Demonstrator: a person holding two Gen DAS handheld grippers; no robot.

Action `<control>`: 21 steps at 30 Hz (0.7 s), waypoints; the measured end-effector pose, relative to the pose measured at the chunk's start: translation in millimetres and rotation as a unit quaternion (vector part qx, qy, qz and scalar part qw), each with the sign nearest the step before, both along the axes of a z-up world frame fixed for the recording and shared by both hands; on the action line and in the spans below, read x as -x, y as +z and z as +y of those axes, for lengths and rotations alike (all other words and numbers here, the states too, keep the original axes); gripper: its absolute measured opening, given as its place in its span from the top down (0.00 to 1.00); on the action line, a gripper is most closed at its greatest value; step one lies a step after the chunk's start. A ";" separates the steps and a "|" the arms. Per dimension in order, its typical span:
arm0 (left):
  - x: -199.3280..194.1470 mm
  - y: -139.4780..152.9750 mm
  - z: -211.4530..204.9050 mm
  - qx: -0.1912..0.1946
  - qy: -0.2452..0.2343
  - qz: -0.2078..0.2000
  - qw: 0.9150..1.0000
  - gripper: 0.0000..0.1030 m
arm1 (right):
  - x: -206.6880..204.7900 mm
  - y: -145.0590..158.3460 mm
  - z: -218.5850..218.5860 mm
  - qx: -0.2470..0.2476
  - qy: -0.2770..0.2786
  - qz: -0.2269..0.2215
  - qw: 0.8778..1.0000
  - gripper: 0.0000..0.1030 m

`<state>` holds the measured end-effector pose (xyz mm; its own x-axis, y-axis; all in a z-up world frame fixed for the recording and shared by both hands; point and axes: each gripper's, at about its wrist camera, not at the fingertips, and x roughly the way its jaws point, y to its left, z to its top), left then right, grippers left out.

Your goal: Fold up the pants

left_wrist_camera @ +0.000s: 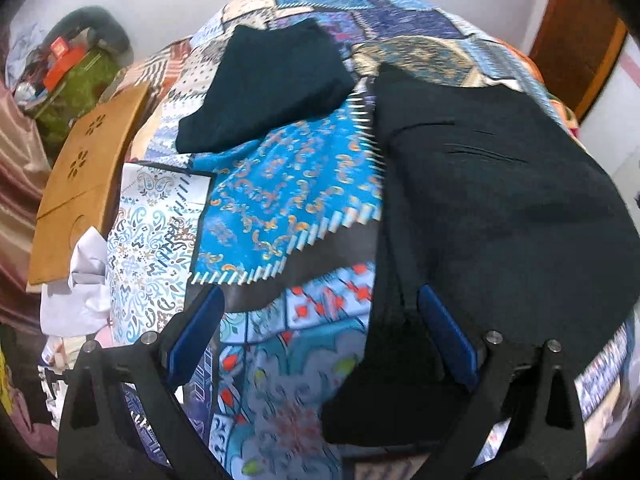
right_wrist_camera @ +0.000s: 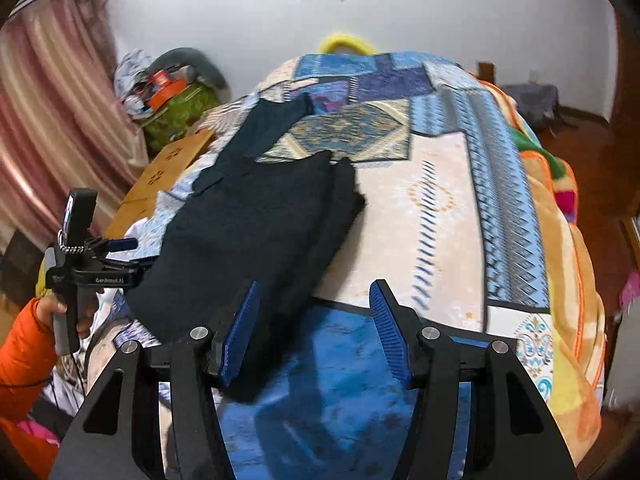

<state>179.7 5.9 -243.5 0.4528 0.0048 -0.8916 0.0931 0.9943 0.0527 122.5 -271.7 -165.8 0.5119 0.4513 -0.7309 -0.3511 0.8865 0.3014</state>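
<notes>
Dark navy pants [left_wrist_camera: 500, 208] lie folded on a patchwork bed cover [left_wrist_camera: 288, 192]; a second dark folded piece [left_wrist_camera: 268, 84] lies farther back. My left gripper [left_wrist_camera: 320, 332] is open, with the near corner of the pants between its blue pads [left_wrist_camera: 448, 332]. In the right wrist view the pants [right_wrist_camera: 256, 232] lie left of centre. My right gripper [right_wrist_camera: 316, 328] is open and empty, just above the pants' near right edge. The left gripper [right_wrist_camera: 100, 268] shows at the left edge, held by a hand in an orange sleeve.
A wooden board [left_wrist_camera: 80, 184] leans beside the bed at the left. A green bag with clutter [right_wrist_camera: 176, 108] and pink curtains [right_wrist_camera: 44, 112] stand at the left wall. An orange blanket [right_wrist_camera: 560, 216] hangs over the bed's right edge.
</notes>
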 end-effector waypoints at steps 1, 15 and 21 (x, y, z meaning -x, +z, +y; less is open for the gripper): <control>2.0 4.0 -1.8 -0.005 -0.007 -0.003 1.000 0.04 | 2.6 -0.4 6.0 0.002 0.006 -0.003 1.000 0.48; 26.5 4.7 5.4 0.026 -0.032 -0.025 0.999 0.04 | 13.6 -32.2 25.7 0.051 0.026 0.013 0.998 0.66; 25.6 23.6 12.3 -0.044 -0.037 -0.040 0.998 0.04 | 13.1 -22.7 6.7 0.053 0.007 0.015 0.998 0.67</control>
<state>154.2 18.1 -219.9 0.5247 0.0456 -0.8501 0.1580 0.9760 0.1498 109.3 -264.9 -188.5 0.4832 0.3769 -0.7902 -0.3557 0.9093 0.2162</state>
